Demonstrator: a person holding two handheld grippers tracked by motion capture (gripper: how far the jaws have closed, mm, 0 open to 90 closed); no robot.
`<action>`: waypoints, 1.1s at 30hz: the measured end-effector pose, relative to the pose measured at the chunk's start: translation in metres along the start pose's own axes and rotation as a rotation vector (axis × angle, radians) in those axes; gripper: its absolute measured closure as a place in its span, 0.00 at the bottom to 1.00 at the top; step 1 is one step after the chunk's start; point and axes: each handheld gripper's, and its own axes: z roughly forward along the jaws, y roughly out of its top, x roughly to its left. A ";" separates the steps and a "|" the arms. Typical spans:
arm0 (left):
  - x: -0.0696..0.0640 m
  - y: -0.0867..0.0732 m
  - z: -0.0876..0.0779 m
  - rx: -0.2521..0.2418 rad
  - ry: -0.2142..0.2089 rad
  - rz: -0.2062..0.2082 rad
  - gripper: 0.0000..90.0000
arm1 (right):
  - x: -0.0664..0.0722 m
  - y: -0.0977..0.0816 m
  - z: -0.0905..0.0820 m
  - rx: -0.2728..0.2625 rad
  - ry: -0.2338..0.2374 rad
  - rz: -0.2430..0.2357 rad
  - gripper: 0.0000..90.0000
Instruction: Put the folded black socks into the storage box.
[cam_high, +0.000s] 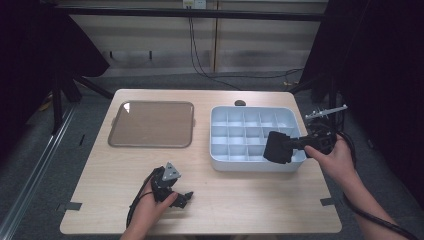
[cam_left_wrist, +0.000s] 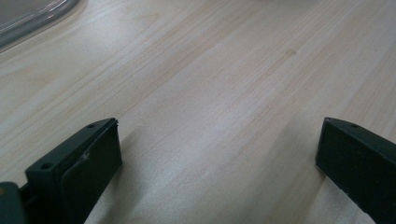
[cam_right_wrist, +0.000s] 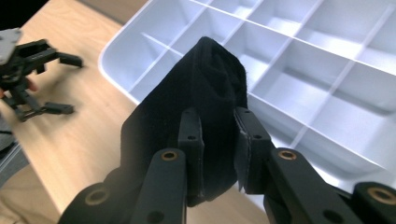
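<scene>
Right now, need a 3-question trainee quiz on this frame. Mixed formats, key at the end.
1. True or false: the right tongs are shut on a black cloth.
2. Multiple choice: the black cloth hangs over which part of the white divided tray? A) far left corner B) near right area C) outside it, on the table
3. Fill in: the left tongs stand ____ above bare wooden table, with nothing between them.

Key: 1 true; 2 B; 3 open
</scene>
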 end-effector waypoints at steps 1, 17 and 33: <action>0.000 0.000 0.000 0.000 0.000 0.000 0.00 | 0.000 0.000 0.000 0.000 0.000 0.000 0.83; 0.000 0.000 0.000 0.000 0.000 0.000 0.00 | -0.040 -0.010 0.004 0.030 -0.074 0.073 0.83; 0.000 0.000 0.000 0.000 0.000 0.000 0.00 | -0.060 -0.020 0.007 0.051 -0.093 0.100 0.83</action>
